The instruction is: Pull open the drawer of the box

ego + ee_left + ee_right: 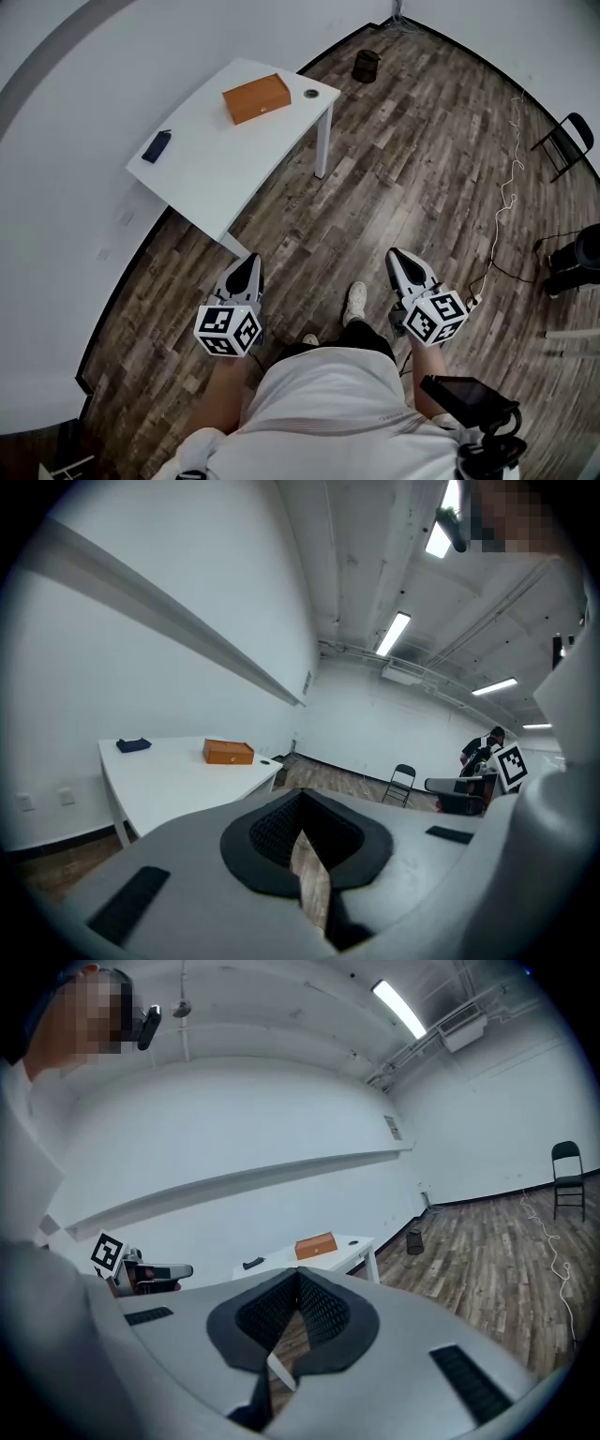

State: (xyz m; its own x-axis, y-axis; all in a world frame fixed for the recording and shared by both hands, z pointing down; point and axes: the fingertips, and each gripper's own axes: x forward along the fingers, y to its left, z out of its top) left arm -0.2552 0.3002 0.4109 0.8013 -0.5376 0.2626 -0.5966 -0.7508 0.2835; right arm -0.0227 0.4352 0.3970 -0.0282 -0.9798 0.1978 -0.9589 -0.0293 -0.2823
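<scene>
The orange box (255, 97) lies on a white table (225, 169) far ahead of me, with its drawer front shut. The same box shows small in the left gripper view (228, 752) and in the right gripper view (316, 1245). My left gripper (249, 262) and right gripper (397, 255) hang low in front of the person's waist, over the wooden floor and well short of the table. Both are shut with nothing between their pads, as their own views show: left gripper (300, 802), right gripper (298, 1277).
A dark blue object (157, 145) and a small round thing (310, 94) also lie on the table. A black bin (366, 66) stands beyond the table by the wall. At the right are a folding chair (568, 141), a white cable (511, 178) and dark equipment (577, 258).
</scene>
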